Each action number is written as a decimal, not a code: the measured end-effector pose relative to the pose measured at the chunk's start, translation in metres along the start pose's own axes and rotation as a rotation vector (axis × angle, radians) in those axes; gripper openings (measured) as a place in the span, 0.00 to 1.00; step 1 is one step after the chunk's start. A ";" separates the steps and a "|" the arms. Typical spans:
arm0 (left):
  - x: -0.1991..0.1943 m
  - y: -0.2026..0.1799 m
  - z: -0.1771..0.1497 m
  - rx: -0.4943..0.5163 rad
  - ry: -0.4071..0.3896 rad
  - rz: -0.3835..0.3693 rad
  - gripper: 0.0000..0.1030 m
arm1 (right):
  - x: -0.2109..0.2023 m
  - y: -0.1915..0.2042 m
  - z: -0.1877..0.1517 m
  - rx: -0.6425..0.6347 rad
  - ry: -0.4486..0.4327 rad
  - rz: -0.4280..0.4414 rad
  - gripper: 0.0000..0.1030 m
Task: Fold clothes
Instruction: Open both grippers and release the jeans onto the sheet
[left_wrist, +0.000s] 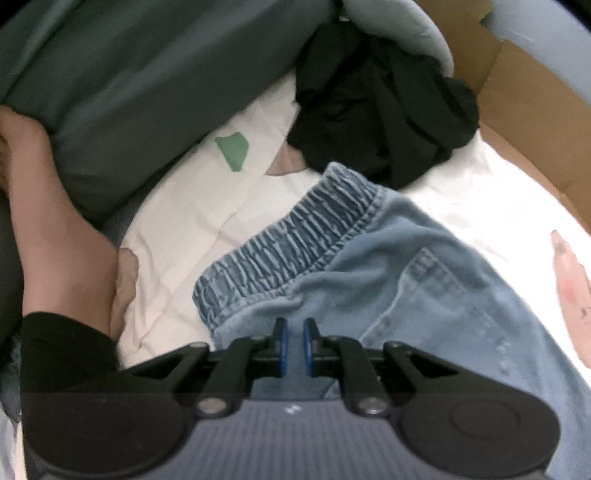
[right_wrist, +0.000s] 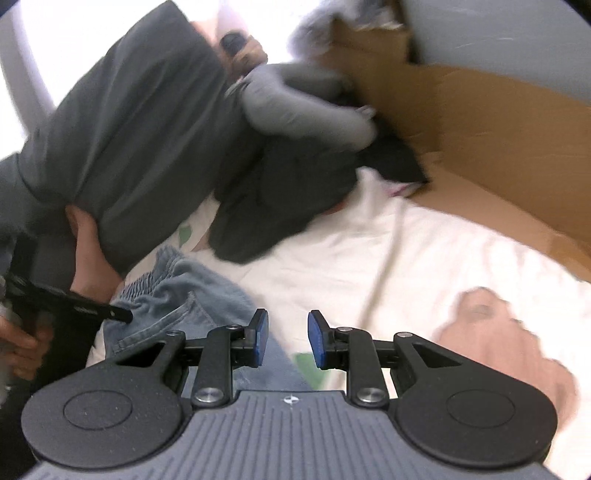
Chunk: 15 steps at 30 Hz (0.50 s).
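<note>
While left gripper (left_wrist: 295, 343) fingers pinch denim shorts (left_wrist: 369, 266) on white sheet (left_wrist: 207, 206), right gripper (right_wrist: 283, 339) fingers gape, empty.

White bedsheet (left_wrist: 192, 206); cardboard box (right_wrist: 498, 122) beside.

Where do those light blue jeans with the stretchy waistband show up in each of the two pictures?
Left wrist view: the jeans fill the lower centre, waistband toward upper left, right at the left claw.
Right wrist view: the jeans lie lower left, beside the open right claw.
Shared landmark: the cardboard box at upper right.
</note>
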<state>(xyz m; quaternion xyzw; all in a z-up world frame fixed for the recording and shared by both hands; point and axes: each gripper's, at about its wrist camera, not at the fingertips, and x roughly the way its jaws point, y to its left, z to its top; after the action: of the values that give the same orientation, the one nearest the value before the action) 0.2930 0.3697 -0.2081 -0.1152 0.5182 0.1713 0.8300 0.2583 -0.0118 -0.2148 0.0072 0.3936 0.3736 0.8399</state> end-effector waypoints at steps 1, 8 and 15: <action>0.004 -0.001 -0.001 0.009 -0.001 0.011 0.10 | -0.016 -0.011 -0.001 0.014 -0.009 -0.005 0.30; 0.024 -0.011 0.002 0.013 0.013 0.077 0.10 | -0.123 -0.075 -0.037 0.080 -0.041 -0.096 0.32; -0.003 -0.022 0.001 -0.111 -0.044 0.105 0.43 | -0.229 -0.123 -0.097 0.190 -0.079 -0.228 0.41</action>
<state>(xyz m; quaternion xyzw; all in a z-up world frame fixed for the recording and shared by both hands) 0.3019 0.3491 -0.2050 -0.1299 0.4949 0.2457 0.8233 0.1759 -0.2733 -0.1691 0.0566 0.3922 0.2364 0.8872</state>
